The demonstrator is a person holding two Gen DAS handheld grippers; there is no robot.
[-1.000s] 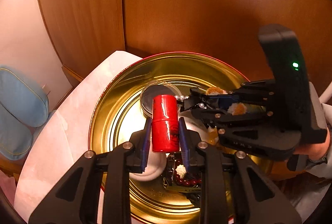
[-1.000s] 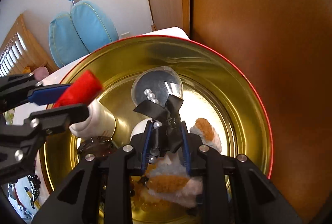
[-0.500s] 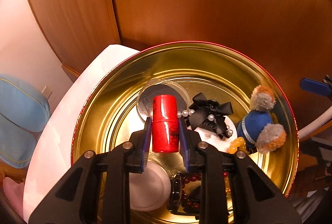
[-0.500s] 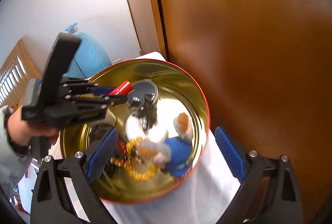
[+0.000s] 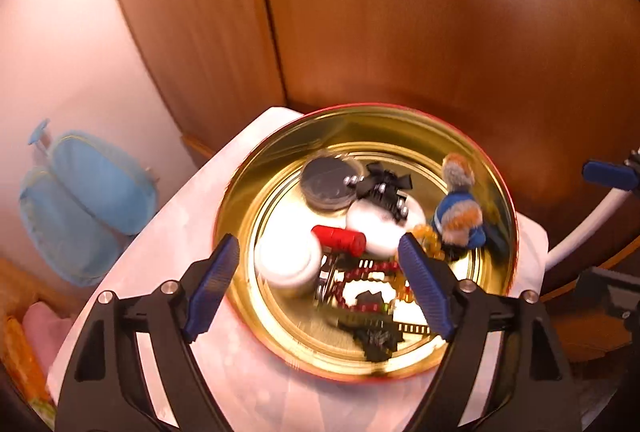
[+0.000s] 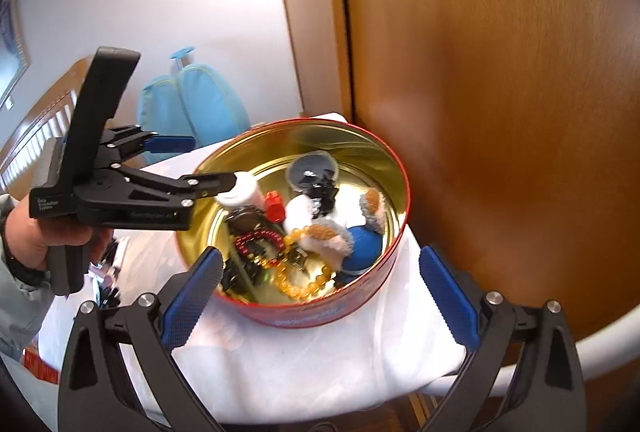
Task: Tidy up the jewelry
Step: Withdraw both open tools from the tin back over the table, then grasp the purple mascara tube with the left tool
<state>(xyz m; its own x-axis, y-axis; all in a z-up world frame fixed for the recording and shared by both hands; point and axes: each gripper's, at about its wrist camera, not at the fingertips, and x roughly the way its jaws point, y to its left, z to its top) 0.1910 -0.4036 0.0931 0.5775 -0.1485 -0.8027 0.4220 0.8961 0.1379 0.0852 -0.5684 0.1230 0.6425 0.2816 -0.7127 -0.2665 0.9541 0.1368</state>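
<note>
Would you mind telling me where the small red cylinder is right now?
In the left wrist view, the small red cylinder lies on its side inside the round gold tin, near its middle, between the white jar on its left and the white round pad on its right.

tin (image 6: pixel 320 312): red outside with blue lettering, gold inside
cylinder (image 5: pixel 340 240): glossy red, seen between the left jaws
bead string (image 6: pixel 300 284): amber-yellow — seen between the right jaws
bead bracelet (image 5: pixel 360 274): dark red
plush toy (image 6: pixel 360 244): blue body, orange and grey-white fluff
bow (image 5: pixel 386 183): black with pearl-white beads
cloth (image 6: pixel 300 360): white, under the tin
left gripper (image 5: pixel 320 272): black frame — blue ridged pads
right gripper (image 6: pixel 320 296): black frame, blue ridged pads
</note>
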